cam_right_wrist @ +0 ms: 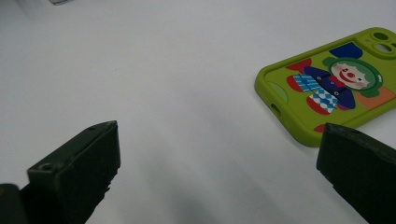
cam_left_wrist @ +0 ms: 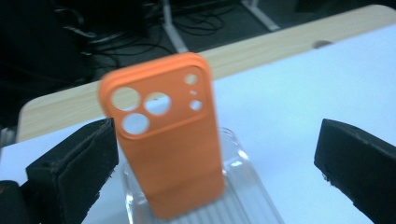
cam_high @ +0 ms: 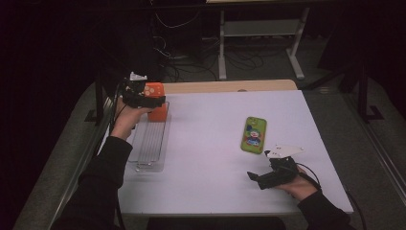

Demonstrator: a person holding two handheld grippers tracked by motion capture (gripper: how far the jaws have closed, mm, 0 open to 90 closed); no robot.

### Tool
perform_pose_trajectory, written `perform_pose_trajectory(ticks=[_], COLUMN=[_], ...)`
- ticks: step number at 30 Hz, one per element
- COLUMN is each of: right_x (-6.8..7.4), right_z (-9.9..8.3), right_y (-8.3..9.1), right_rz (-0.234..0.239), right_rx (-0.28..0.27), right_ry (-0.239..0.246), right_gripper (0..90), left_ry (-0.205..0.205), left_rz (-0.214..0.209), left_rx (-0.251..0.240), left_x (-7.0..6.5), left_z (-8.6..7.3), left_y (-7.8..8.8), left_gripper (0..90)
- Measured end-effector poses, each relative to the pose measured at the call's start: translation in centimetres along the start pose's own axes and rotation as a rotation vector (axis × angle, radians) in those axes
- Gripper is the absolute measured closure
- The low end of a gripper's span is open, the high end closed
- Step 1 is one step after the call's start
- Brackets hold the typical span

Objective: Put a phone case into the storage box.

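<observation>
high view, table: a white table with a wooden strip along its far edge; the person's sleeves come in from the bottom.
high view, rack: a clear ribbed rack lies near the left edge, long side running away from the person.
high view, orange case: an orange phone case stands on end at the far end of the rack, probably slotted between ribs so that it stays up by itself.
high view, left gripper: the left gripper hovers at the top of the orange case, right by it; whether it touches cannot be told from here.
high view, green case: a green phone case lies flat, right of the table's middle, well apart from the rack.
high view, right gripper: the right gripper rests low near the front edge, just short of the green case, likely waiting its turn.
left gripper view, jaws: they stand wide, one on each side of the orange case, neither pad pressing on it, so the case stands free.
left gripper view, orange case: tilted a little, plain back facing the camera, three big round lens holes and smaller ones in a raised block near the top; its foot sits in the rack.
right gripper view, jaws: spread wide with nothing between them, only bare table.
right gripper view, green case: lime green, with a clown picture in red, blue and white, lens cut-outs at its far corner; it lies flat beside the right-hand jaw and apart from it.
</observation>
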State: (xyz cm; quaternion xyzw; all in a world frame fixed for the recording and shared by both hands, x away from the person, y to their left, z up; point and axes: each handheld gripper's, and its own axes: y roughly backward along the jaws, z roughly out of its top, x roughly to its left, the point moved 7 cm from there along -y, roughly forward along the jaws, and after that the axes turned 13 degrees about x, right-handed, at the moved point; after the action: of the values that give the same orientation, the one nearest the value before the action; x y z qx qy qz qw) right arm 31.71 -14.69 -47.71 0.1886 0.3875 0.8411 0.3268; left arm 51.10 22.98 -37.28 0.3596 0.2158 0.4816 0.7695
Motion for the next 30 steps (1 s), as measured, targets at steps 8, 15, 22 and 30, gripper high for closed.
perform_pose_trajectory(ticks=[8, 15, 22, 30], right_x=[0.0, -0.1, 0.0, -0.2], right_z=[0.1, 0.2, 0.3, 0.6], right_y=[0.0, -0.1, 0.0, 0.4], right_rz=[-0.002, 0.000, 0.001, -0.001], right_rx=[0.002, 0.002, 0.001, 0.001], right_ry=[0.003, 0.006, -0.001, -0.009], right_gripper=[0.0, 0.0, 0.0, 0.0], left_ry=[-0.097, -0.174, -0.246, -0.325], left_rz=[-0.169, -0.273, -0.350, -0.408], left_rx=[-0.001, -0.019, -0.022, 0.003], left_x=[-3.2, -7.4, -11.9, -16.5], left_z=[-1.6, -2.4, -3.5, -5.7], left_y=[1.6, 2.9, 3.1, 2.4], left_gripper=[0.0, 0.0, 0.0, 0.0])
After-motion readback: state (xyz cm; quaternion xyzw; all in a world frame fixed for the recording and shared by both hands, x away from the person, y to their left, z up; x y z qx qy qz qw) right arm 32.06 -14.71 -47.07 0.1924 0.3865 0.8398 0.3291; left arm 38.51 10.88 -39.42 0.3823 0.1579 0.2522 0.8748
